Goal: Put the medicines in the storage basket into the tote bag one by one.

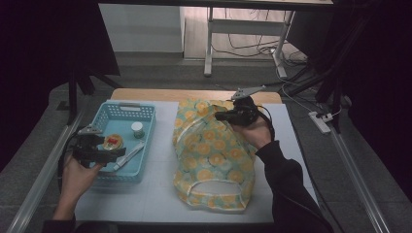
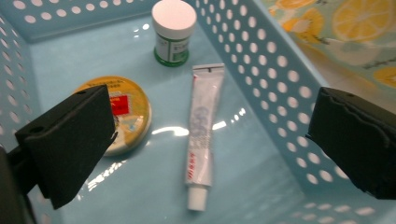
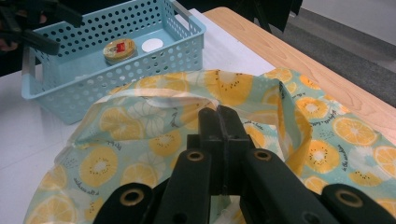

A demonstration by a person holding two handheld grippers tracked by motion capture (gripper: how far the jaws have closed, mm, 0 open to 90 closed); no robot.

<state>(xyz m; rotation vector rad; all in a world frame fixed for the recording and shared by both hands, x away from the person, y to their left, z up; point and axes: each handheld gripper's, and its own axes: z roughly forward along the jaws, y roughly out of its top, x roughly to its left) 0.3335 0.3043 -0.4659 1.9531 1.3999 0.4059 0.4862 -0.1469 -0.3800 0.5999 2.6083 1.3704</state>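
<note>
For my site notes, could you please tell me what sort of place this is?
Probably a lab or workshop set up for recording: a worktable on a metal-framed rig, cables trailing across the bare floor, and a power strip beside it.

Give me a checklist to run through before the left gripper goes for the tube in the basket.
1. Left gripper jaws open wide enough for the tube: ok.
2. Tube lying flat and free, apart from the round tin and the white-capped jar: ok.
3. Jaws clear of the basket wall: not ok, one jaw sits outside it.
4. Right gripper shut on the fruit-print bag edge: ok.
5. Bag mouth open enough to take the tube: cannot tell.
</note>
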